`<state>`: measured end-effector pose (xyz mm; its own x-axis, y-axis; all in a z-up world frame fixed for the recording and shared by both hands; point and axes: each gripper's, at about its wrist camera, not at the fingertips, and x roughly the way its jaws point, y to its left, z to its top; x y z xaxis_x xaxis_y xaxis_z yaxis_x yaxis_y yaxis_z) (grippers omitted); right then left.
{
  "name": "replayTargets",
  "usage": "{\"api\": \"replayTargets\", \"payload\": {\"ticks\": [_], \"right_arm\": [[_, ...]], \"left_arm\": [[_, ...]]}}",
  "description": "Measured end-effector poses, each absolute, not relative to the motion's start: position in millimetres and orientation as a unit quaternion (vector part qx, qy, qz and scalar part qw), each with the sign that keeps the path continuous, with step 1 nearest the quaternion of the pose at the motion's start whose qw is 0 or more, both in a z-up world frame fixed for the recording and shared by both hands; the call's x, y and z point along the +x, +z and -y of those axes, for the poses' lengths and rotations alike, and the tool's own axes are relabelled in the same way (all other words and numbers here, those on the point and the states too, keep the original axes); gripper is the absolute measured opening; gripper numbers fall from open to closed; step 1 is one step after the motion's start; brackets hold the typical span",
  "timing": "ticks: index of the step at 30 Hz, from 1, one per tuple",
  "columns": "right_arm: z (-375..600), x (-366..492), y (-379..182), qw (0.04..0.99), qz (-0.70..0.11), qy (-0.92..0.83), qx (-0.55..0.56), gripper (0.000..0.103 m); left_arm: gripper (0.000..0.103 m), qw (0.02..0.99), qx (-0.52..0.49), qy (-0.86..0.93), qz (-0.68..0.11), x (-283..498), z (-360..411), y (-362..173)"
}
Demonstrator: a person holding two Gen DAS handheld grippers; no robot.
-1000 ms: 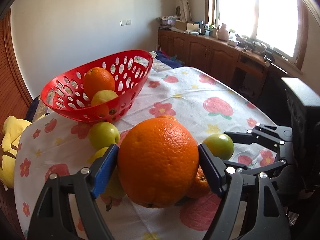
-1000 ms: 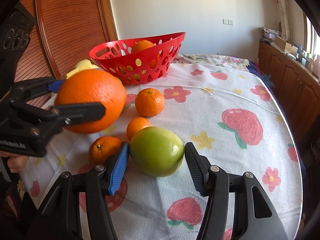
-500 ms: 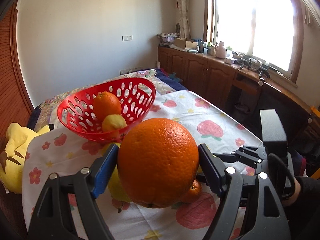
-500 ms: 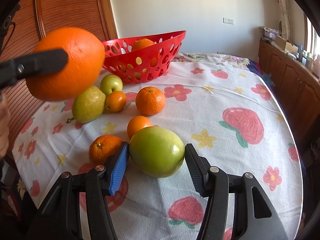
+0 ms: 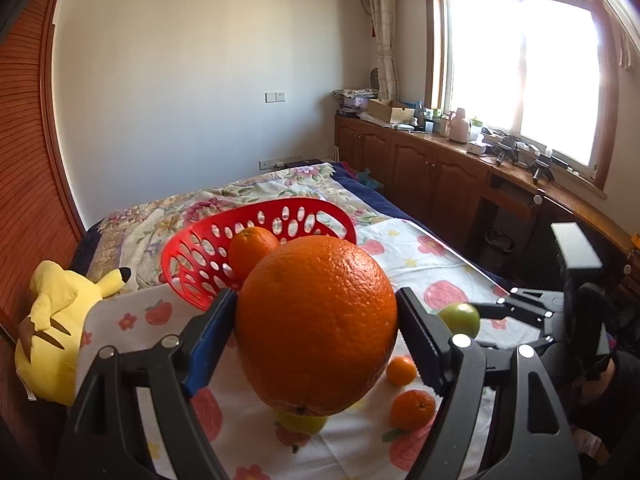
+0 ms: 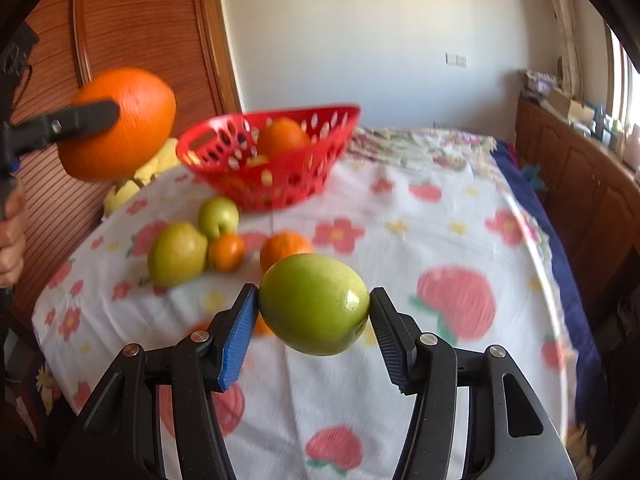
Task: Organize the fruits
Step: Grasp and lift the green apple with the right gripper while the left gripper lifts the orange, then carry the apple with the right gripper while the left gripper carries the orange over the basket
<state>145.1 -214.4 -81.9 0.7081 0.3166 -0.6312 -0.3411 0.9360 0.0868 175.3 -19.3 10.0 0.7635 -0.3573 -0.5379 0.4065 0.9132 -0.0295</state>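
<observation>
Orange fills the left tool (image 5: 316, 330): its two pads are clamped on the sides of a big orange (image 5: 316, 320), carried clear of the cloth and held on the near side of the red basket (image 5: 192, 260), a little above its rim. I'd say the grip sits across the widest part so the round skin can't roll out, and the height is there to clear the basket's wall. The right tool (image 6: 312, 322) is likewise closed on a fruit, a green apple (image 6: 314, 304), pinched at its two ends and lifted off the cloth, further from the basket than the orange is. A hand (image 6: 10, 236) shows at the edge of the right view, below the held orange.

Out from there, the basket stands at the far end of the flowered tablecloth (image 6: 440, 208) and already has an orange (image 6: 282, 136) inside, with something yellow under it that I can't make out. Short of the basket, loose on the cloth, lie a small green apple (image 6: 218, 216), a pear-like fruit (image 6: 178, 254) touching a little mandarin (image 6: 226, 252), and another mandarin (image 6: 284, 244) just beside them; two more small oranges (image 5: 412, 404) lie nearer still. A yellow plush toy (image 5: 52, 328) slumps off the cloth's edge beside the basket. My guess is both fruits are headed for the basket, orange first, with most of the sorting still to do
</observation>
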Motion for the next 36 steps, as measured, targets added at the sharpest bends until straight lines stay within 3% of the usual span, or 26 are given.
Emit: {"api": "replayTargets", "payload": {"ticks": [16,36], "right_arm": [[185,231,-12,0.931,-0.292,0.212,-0.060,0.058],[142,310,-43,0.909,-0.325,0.244,-0.089,0.058]], "left_arm": [[0.079,0.939,0.052,-0.175,-0.292,249,3,11],[0.079,0.919,0.069,-0.145,-0.359,336,2,-55]]}}
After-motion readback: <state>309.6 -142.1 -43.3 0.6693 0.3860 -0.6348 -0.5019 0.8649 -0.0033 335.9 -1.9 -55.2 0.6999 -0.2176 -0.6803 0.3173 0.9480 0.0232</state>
